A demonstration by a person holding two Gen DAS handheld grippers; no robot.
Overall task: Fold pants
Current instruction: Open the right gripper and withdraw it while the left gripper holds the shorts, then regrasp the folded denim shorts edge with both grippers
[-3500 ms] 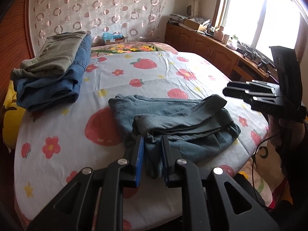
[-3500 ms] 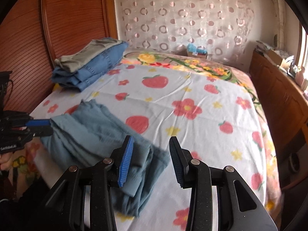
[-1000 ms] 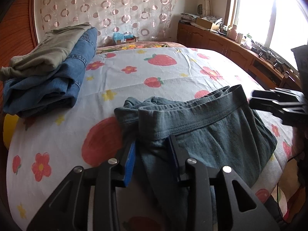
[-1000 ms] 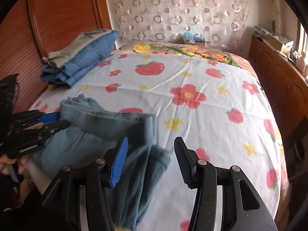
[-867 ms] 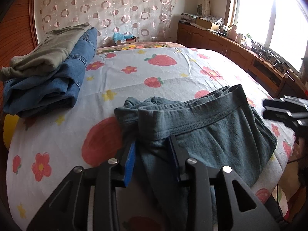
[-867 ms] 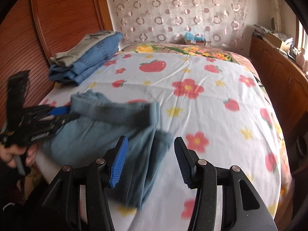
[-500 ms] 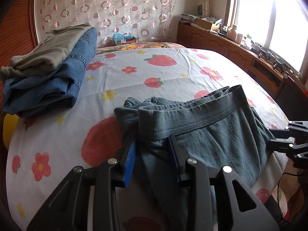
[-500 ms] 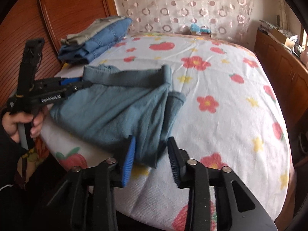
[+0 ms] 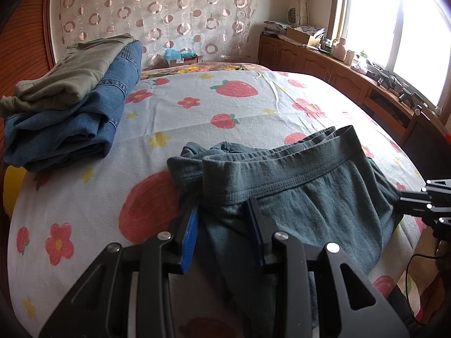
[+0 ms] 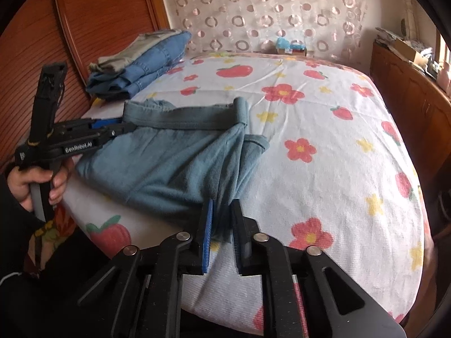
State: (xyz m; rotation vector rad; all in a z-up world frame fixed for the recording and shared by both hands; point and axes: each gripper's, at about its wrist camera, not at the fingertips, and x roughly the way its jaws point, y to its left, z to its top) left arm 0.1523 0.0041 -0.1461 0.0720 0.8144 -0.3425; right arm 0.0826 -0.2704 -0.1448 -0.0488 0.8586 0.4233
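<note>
While both grippers pinch them, the right gripper closing, the left gripper clamped, rumpled teal knit pants lie on a strawberry-print bedsheet beside wooden cabinets.

The right gripper, which a second ago hung with jaws wide apart above the blue-grey pants, has dropped to their near hem at the bed's edge; its jaws are closing with a bunch of that cloth between them. Since three seconds back, the pants have been spread flatter, waistband now stretched out straight.
</note>
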